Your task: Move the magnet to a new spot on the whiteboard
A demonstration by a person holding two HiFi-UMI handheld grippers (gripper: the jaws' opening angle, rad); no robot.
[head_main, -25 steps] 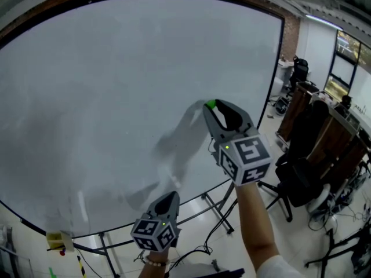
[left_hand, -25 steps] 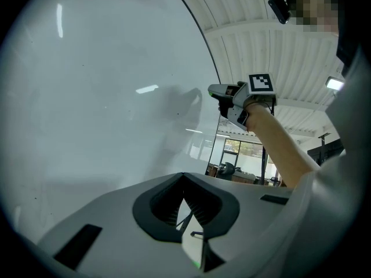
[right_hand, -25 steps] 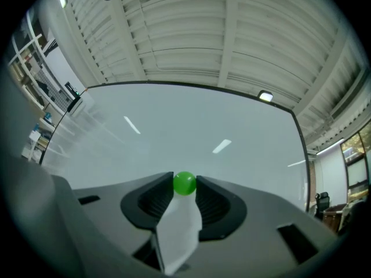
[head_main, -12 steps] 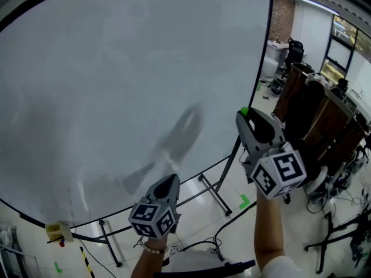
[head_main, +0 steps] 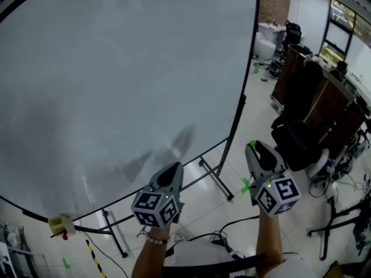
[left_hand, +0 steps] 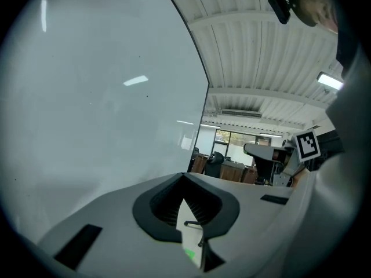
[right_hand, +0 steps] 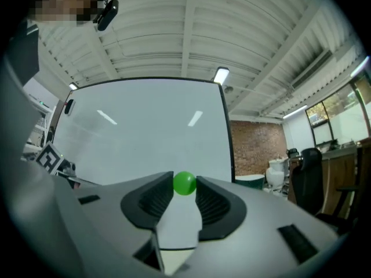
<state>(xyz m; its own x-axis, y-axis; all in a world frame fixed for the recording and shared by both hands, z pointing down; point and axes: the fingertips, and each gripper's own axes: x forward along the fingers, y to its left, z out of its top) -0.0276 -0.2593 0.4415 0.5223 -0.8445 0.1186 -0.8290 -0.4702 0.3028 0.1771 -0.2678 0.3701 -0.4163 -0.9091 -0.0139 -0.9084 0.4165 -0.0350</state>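
The large whiteboard fills the left and middle of the head view. The magnet is a small green ball. It sits pinched at the tips of my right gripper, which hangs low to the right of the board's edge, over the floor and apart from the board. In the right gripper view the magnet shows between the two pads, with the whiteboard well behind it. My left gripper is below the board's lower edge, jaws shut with nothing in them, and in its own view the tips meet.
The board stands on a black wheeled frame. A black office chair and dark wooden cabinets are to the right. A yellow object hangs at the board's lower left corner. Cables and a green tape mark lie on the floor.
My right gripper has carried the green magnet off the board's face, to the right past its edge and downward. The left gripper has stayed low in about the same place.
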